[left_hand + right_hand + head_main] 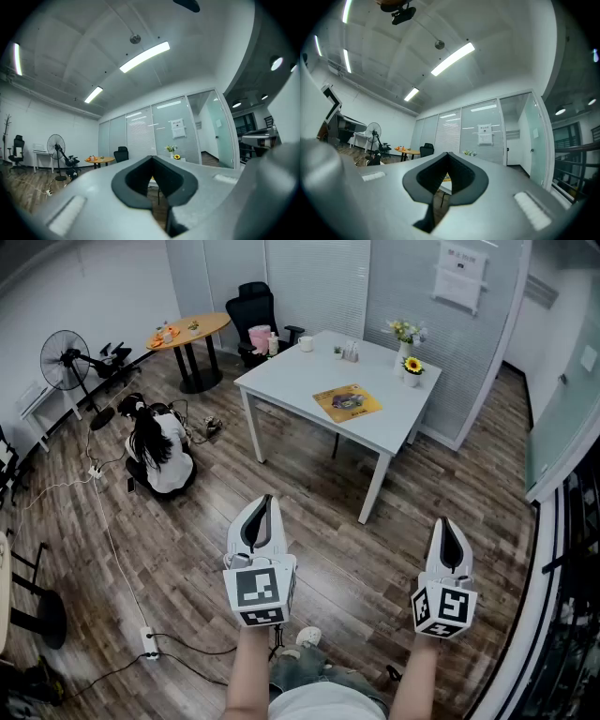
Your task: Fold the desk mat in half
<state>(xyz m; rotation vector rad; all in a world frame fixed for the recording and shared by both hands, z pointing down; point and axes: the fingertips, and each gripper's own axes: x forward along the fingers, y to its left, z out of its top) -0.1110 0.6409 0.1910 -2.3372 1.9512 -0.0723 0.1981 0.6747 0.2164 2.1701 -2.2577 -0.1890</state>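
Note:
The desk mat [348, 402], yellow-orange with a printed picture, lies flat on the white table [281, 371] across the room. Both grippers are held level over the wood floor, well short of the table. My left gripper [266, 501] is shut, its tips meeting with nothing between them; the left gripper view shows the same left gripper [152, 158] closed. The right gripper [448, 522] is shut and empty too, and the right gripper view has its tips [446, 154] touching. A sliver of the yellow mat [446, 177] shows behind the jaws there.
A person [157, 448] sits on the floor left of the table, by cables and a power strip [150, 641]. A standing fan [66, 362], a round wooden table [192, 331] and a black chair [255, 307] stand farther back. Flower vases [409, 367] occupy the table's far corner.

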